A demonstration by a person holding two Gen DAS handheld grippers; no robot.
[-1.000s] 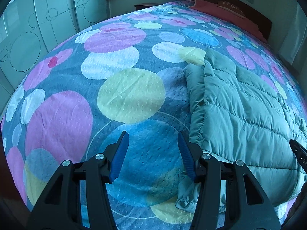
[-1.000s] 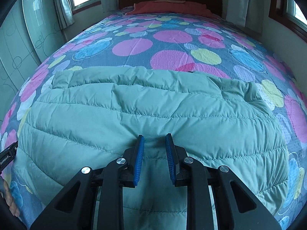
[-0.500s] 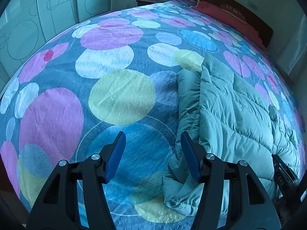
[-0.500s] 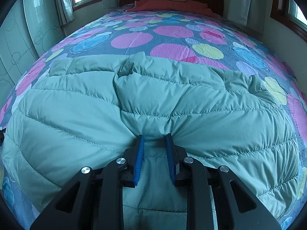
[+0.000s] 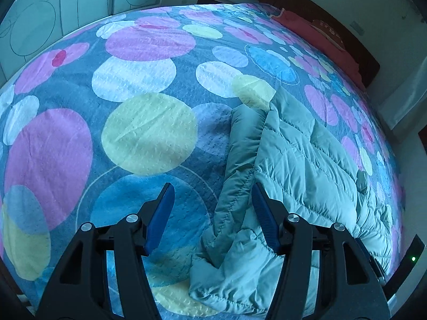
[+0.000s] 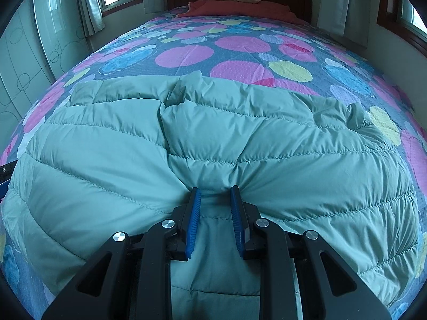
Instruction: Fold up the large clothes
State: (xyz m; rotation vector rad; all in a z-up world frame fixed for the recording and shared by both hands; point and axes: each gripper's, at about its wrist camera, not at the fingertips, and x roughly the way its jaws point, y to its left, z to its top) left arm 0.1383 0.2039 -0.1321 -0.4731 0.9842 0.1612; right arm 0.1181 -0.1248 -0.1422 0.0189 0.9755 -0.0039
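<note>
Down jacket (image 6: 267,144), a pale green quilted garment stitched in wide horizontal channels, lies spread across the near half of the bed (image 6: 186,53), on a bedspread printed with pink, blue, yellow and white circles. In the right wrist view it fills most of the width, puffed and creased, with a deep fold running from the far edge down toward the middle and a rumpled corner at the far right. In the left wrist view the jacket's left side shows as a long rolled edge running near to far, and a sleeve (image 5: 234,272) with a gathered cuff trails loosely at the near end over the bedspread.

The right gripper (image 6: 215,194) stands narrowly open, its blue pads (image 6: 194,221) pressed on a bunched ridge of the jacket fabric, which puckers into the gap between them. The left gripper (image 5: 212,194) stands about half open, its jaws having just been opening; the rolled edge of the jacket lies between the fingers, close against the right-hand pad (image 5: 264,218), while the left-hand pad is clear over bare bedspread, so nothing is pinched
</note>
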